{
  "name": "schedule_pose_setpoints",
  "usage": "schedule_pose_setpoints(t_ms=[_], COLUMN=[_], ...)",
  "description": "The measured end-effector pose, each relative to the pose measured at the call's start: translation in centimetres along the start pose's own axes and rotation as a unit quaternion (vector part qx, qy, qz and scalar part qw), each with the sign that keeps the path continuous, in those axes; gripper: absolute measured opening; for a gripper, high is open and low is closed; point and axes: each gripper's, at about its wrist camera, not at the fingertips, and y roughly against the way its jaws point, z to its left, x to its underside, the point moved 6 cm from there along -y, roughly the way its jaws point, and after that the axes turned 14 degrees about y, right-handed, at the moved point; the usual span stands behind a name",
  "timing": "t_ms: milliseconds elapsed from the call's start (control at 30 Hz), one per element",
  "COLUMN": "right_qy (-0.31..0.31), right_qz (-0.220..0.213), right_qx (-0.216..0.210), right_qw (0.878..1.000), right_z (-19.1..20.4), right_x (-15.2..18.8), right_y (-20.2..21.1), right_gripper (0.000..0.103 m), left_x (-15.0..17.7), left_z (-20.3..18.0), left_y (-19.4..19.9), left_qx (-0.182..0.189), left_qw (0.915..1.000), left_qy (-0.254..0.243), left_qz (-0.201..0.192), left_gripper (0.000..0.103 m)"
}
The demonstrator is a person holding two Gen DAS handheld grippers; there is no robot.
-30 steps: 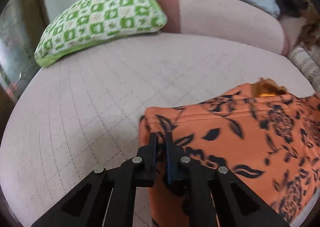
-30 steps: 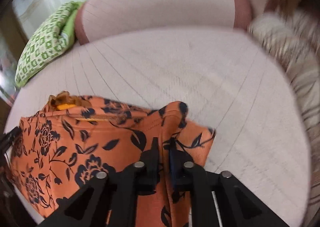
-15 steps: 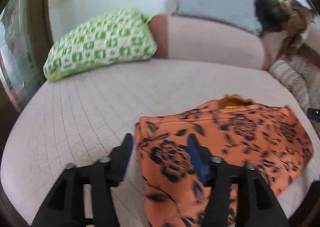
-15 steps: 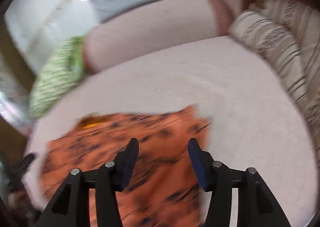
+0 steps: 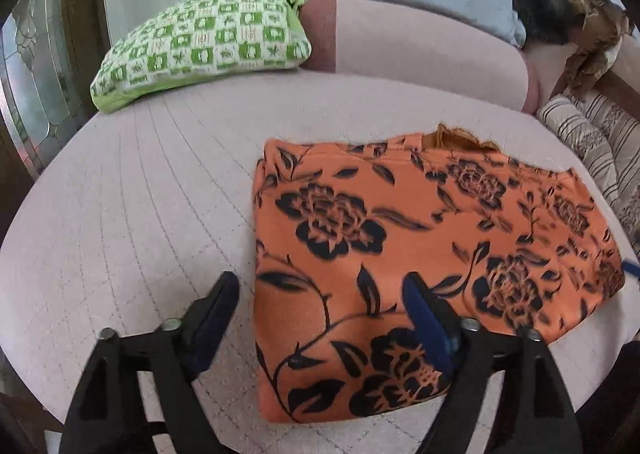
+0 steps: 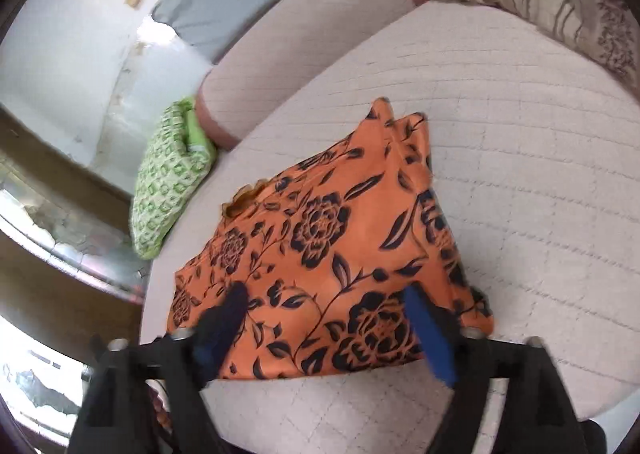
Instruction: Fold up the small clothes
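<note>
Both grippers hang empty with jaws spread wide: the left gripper (image 5: pixel 320 308) and right gripper (image 6: pixel 326 312) sit above the folded orange floral garment (image 5: pixel 408 250), which lies flat on the quilted pink cushion (image 5: pixel 132 205); beyond, a green checked pillow (image 5: pixel 204 39) rests against the bolster (image 5: pixel 420 49).

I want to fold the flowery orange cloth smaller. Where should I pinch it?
Probably pinch the orange cloth at its near left corner, coming in low from the front with the open left gripper. It lies flat on the pink cushion, so only edges offer something to grab.
</note>
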Motion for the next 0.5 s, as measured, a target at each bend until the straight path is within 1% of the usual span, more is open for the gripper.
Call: schedule_pose_setpoints(t_ms=[33,67,100,133,167,200,267,333,400,467,500], right_qy=[-0.039,-0.071,-0.081,-0.071,-0.048,-0.029,0.000,0.019,0.038,0.039,0.031], right_qz=[0.029,0.014,-0.003,-0.008,-0.021,-0.032,-0.048,-0.048,-0.030,-0.013,0.002], right_qx=[0.012,-0.004,-0.020,-0.021,-0.015,-0.012,-0.022,-0.017,0.015,0.060,0.063], right_qw=[0.999,0.997,0.997,0.997,0.999,0.999,0.999,0.999,0.999,0.997,0.998], right_z=[-2.2,-3.1,-3.0,-2.6,-1.8,-1.5,-1.0,-1.0,-1.1,-3.4,-4.6], right_x=[1.1,1.3,1.0,0.6,-0.1,-0.9,-2.9,-5.4,-7.5,-9.2,-9.6], right_y=[-1.3,-1.0,0.1,1.1,2.3,3.1,3.7,2.7,0.3,-2.0,-3.4], right_gripper=[0.079,0.075,0.075,0.075,0.075,0.075,0.075,0.075,0.075,0.075,0.075], left_x=[1.0,1.8,1.7,1.4,1.0,0.6,-0.1,-0.6,-0.7,-0.6,-0.5], left_z=[0.5,0.7,1.0,1.2,1.3,1.1,0.1,-1.3,-2.4,-3.0,-3.3], left_y=[-1.5,-2.3,-2.0,-1.1,-0.1,0.4,1.6,1.8,1.8,1.5,1.4], left_qx=[-0.022,-0.030,-0.023,-0.023,-0.030,-0.030,-0.018,-0.009,-0.001,0.003,0.008], left_qw=[0.9991,0.9978,0.9983,0.9987,0.9990,0.9992,0.9998,0.9998,0.9998,0.9997,0.9997], left_qy=[-0.004,-0.002,0.009,0.020,0.023,0.021,0.009,-0.004,-0.014,-0.015,-0.013], left_qz=[0.036,0.059,0.054,0.041,0.024,0.015,-0.006,-0.015,-0.017,-0.018,-0.017], left_gripper=[0.085,0.085,0.085,0.085,0.085,0.085,0.085,0.085,0.085,0.085,0.085])
